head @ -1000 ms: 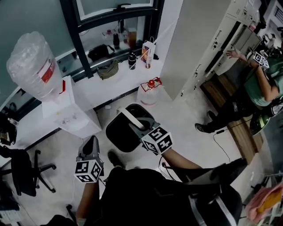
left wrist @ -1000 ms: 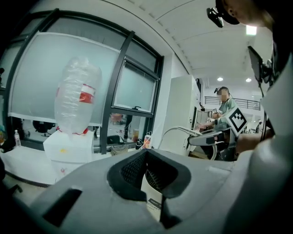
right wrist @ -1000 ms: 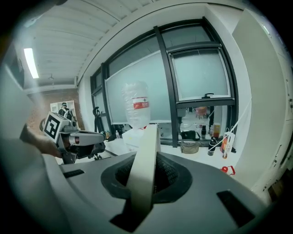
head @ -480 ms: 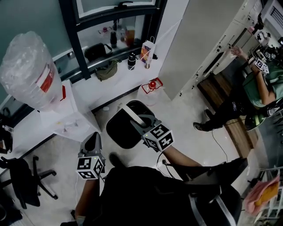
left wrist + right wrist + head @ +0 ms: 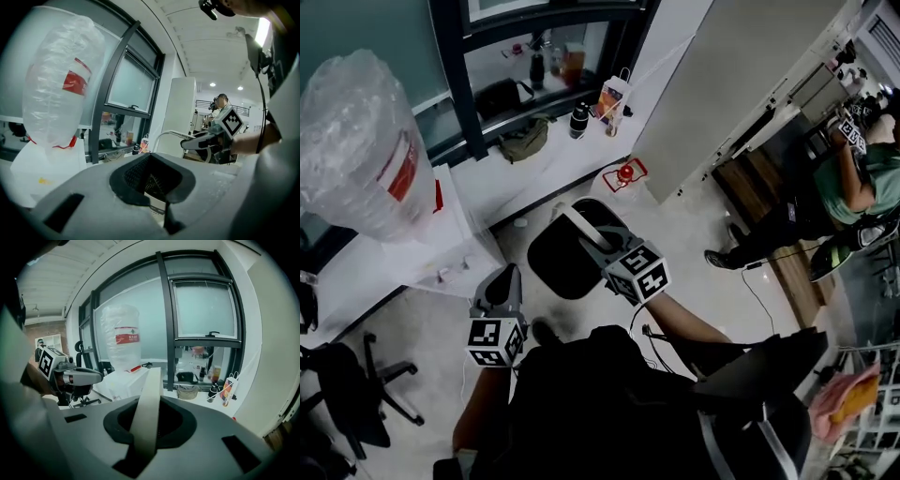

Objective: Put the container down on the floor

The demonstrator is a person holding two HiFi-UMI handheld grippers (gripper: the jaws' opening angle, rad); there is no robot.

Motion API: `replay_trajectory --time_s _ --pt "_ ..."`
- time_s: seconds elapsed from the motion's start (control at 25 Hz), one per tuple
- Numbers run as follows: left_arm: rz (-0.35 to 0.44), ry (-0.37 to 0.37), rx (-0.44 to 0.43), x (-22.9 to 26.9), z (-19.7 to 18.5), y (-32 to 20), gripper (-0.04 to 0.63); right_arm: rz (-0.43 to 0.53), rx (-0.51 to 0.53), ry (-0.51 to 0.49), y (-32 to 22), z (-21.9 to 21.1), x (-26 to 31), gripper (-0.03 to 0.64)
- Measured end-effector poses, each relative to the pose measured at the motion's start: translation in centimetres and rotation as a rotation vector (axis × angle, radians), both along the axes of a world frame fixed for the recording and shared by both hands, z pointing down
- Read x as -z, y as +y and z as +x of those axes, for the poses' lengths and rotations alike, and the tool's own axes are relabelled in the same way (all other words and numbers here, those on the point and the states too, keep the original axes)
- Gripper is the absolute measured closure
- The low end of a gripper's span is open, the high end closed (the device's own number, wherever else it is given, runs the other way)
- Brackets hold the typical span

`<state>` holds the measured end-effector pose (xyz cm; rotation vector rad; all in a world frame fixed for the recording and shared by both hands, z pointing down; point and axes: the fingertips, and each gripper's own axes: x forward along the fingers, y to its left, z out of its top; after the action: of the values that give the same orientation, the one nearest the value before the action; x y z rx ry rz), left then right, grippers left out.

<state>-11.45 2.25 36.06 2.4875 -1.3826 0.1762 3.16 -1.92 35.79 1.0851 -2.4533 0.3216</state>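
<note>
Pale floor (image 5: 684, 244): water dispenser (image 5: 427, 248) standing at the left by the window wall, office chair (image 5: 342, 375) at the near-left corner, white jug (image 5: 617, 187) with red top at the pillar's foot.

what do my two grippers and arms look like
Both the left gripper and right gripper are grey moulded plastic, tapering to tongs with dark inner pads. Each carries a white cube of black square markers. The top worn is black.
</note>
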Motion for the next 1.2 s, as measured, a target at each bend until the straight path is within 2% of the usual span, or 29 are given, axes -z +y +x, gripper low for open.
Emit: replay_trajectory --time_s 0.24,0.52,0.8,1.04,1.2 --pt "-0.032 -0.006 -0.013 -1.4 -0.8 -2.9 0.586 -0.029 0.004 0.026 -3.3 -1.4 -2.4 0.563" --pt "-0.068 -0.033 -0.002 -3.9 0.6 -7.0 0.586 -0.086 0.058 0.053 -7.8 -1.6 -7.1 0.563" --pt "-0.135 -0.06 0.07 -6.2 1.9 -10.2 0.586 -0.176 0.133 0.088 -11.0 -1.2 -12.5 0.565" --pt "-0.188 -0.077 0.106 -8.8 2.6 -12.0 0.586 -0.212 0.196 0.146 -13.6 -1.3 -16.3 0.565" --pt "-0.224 -0.063 0.133 -11.0 2.7 -13.0 0.586 -0.231 0.228 0.182 -15.1 -1.6 -19.1 0.565"
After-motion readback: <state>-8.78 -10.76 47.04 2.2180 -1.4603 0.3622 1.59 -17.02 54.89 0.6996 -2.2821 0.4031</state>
